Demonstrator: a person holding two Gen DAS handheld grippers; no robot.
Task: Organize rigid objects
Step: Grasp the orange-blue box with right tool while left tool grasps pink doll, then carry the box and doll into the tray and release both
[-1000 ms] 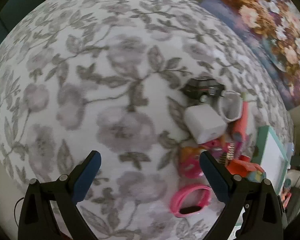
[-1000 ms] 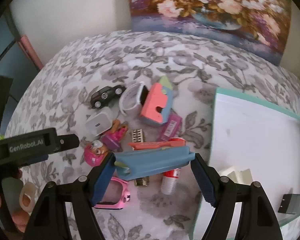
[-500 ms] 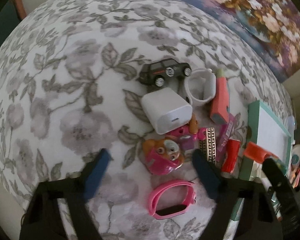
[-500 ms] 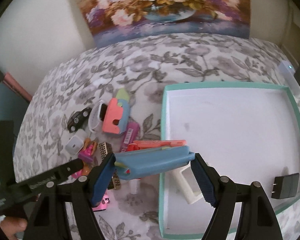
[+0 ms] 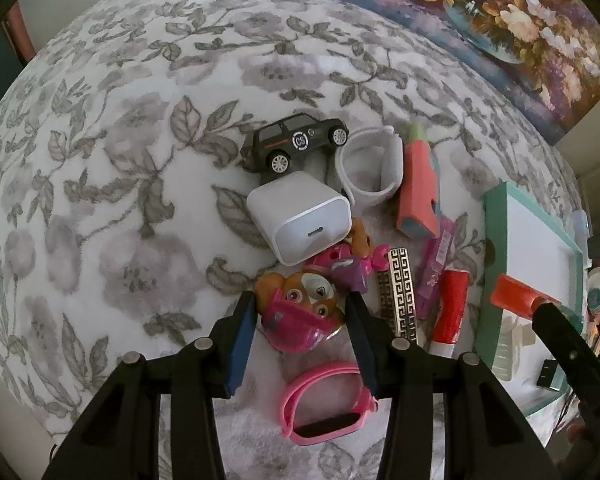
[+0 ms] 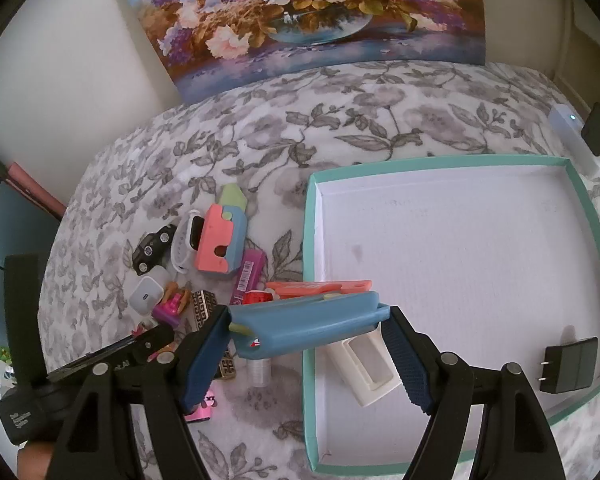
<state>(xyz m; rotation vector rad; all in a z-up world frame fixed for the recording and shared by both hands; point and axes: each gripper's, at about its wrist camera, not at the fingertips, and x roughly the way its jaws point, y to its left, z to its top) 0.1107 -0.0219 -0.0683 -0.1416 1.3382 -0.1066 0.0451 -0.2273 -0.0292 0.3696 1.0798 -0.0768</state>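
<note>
- Done so far: we count two items in the teal-rimmed box [image 6: 588,216]: a black plug adapter [image 6: 570,364] near its right corner and a white rectangular piece [image 6: 364,372] at its near left edge.
- Right gripper [image 6: 306,354] is clamped end to end on a blue case [image 6: 306,330], held above the box's left rim, partly over the pile and partly over the box floor (not released yet, so we don't count it).
- Left gripper [image 5: 302,344] has just been closing its jaws around the pink pup figure [image 5: 300,310]; the pads now sit against its sides, so we read it as gripped. It hasn't left the floral cloth [image 5: 120,160] yet.
- Still in the pile left of the box:
  - black toy car [image 5: 296,146] at the far end
  - white band [image 5: 374,172] just right of the car
  - white charger cube [image 5: 300,216]
  - coral-and-blue block [image 5: 418,192]
  - purple figure [image 5: 344,266], touching the cube
  - patterned lighter [image 5: 398,296]
  - magenta tube [image 5: 436,264]
  - red tube [image 5: 452,308]
  - pink watch [image 5: 324,404], nearest to us
  - coral cutter [image 6: 320,288], lying across the box's left rim
- Our estimate: early stage, most of the pile is left (roughly a dozen pieces against two boxed).
</note>
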